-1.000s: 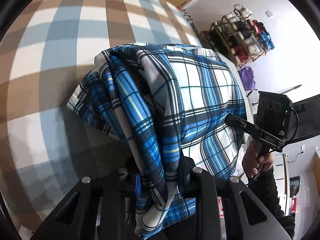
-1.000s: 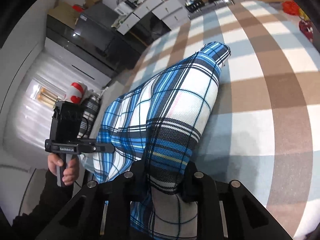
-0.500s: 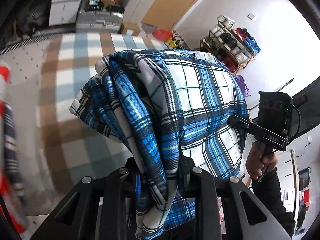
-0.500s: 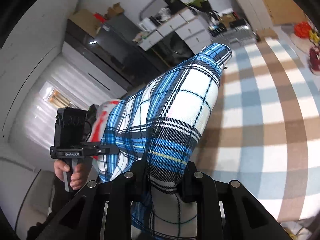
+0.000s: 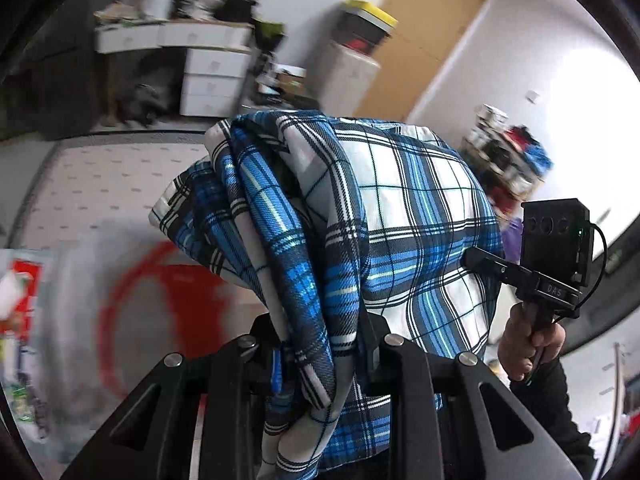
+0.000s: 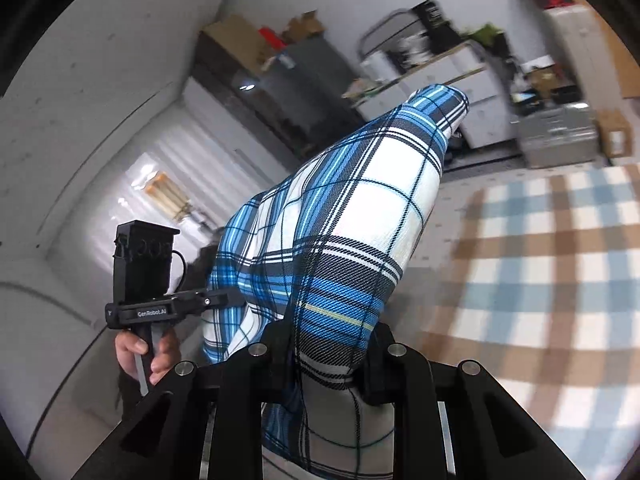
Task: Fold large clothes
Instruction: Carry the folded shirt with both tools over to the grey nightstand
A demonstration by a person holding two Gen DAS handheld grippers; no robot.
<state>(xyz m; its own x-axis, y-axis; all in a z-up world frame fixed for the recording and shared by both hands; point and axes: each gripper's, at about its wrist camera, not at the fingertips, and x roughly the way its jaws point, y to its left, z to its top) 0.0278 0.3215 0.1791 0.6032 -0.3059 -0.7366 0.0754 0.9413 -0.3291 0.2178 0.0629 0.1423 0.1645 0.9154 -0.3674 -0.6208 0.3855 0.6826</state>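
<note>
Clearly the blue-and-white plaid garment (image 5: 404,216) is off the surface and hanging in the air, pinched at 2 places: the left gripper (image 5: 320,344) has its jaws nearly closed on a thick bunch of several layers, and the right gripper (image 6: 328,344) is clamped the same narrow way on another edge of the same cloth. From the left wrist view the fabric shows at least 2 or 3 stacked plies rolling over one another, which suggests some folding is already in it, though how neat those layers are cannot be judged while it hangs. Each camera also catches the other tool with a hand (image 5: 528,344) wrapped round its grip, so the 2 holds sit fairly near each other with the cloth stretched between.

Below and to the side in the right wrist view lies the brown, blue and white checked cover (image 6: 540,280), with no part of the garment resting on it. My reading is that the work is midway: the piece is lifted and partly doubled, and it has yet to be laid down flat, squared and given its final fold.
</note>
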